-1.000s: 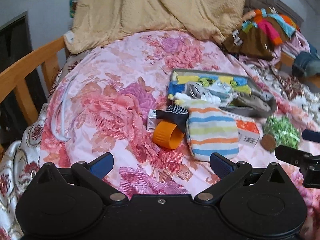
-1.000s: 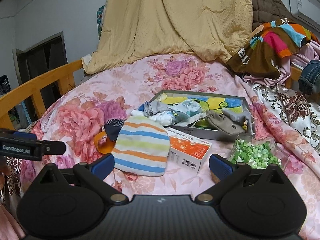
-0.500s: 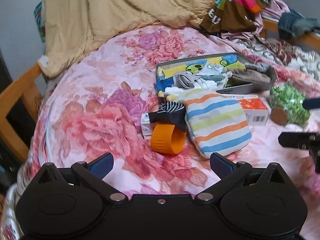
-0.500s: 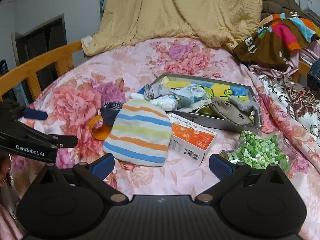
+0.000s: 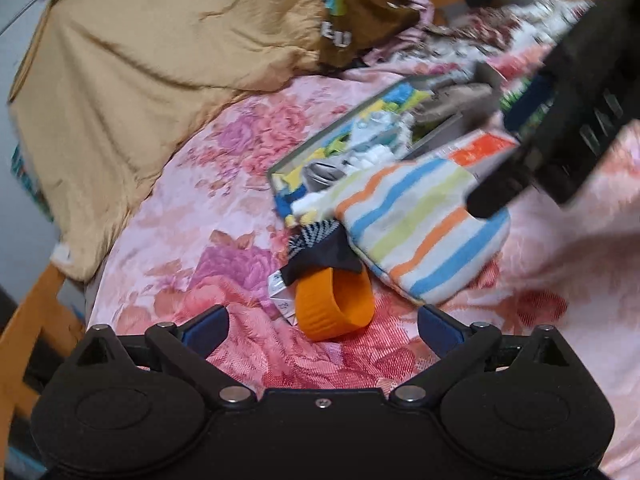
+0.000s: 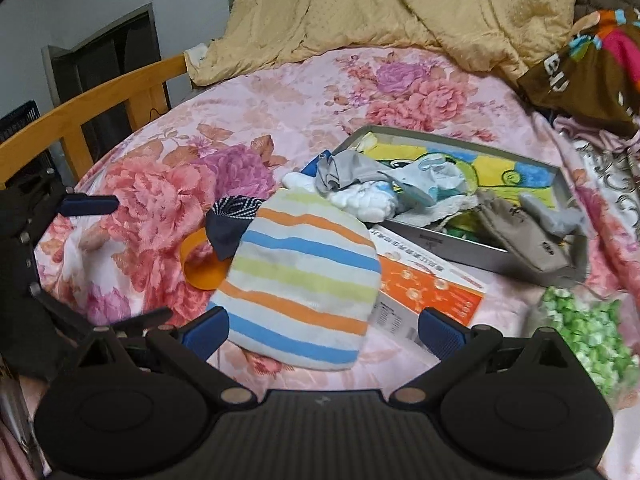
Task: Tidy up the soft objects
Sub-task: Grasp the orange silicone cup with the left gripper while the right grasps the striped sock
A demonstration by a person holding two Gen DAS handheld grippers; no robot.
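The left gripper (image 5: 322, 330) hangs with its jaws spread wide and nothing between them, low over the floral bedspread (image 5: 192, 216), with an orange ring (image 5: 334, 306) lying just ahead of its blue fingertips (image 5: 206, 328). The right gripper (image 6: 322, 330) is likewise spread and empty, its fingertips reaching to either side of the near edge of a striped pouch (image 6: 304, 280); whether they touch the fabric cannot be told. The pouch lies flat on the bedspread, overlapping an orange-and-white carton (image 6: 432, 288) on its right and a dark dotted cloth (image 6: 230, 222) on its left, which in turn drapes over the orange ring. Just beyond the pouch sits a shallow grey tray (image 6: 452, 246) with a bright cartoon lining, holding a heap of small soft things: a grey cloth (image 6: 348, 170), white socks (image 6: 368, 200) and a taupe pouch (image 6: 524, 236) that hangs over the front rim. A bag of green pieces (image 6: 588, 332) lies at the right. A tan blanket (image 6: 400, 4) is piled at the far end, and a wooden rail (image 6: 100, 104) borders the left side.
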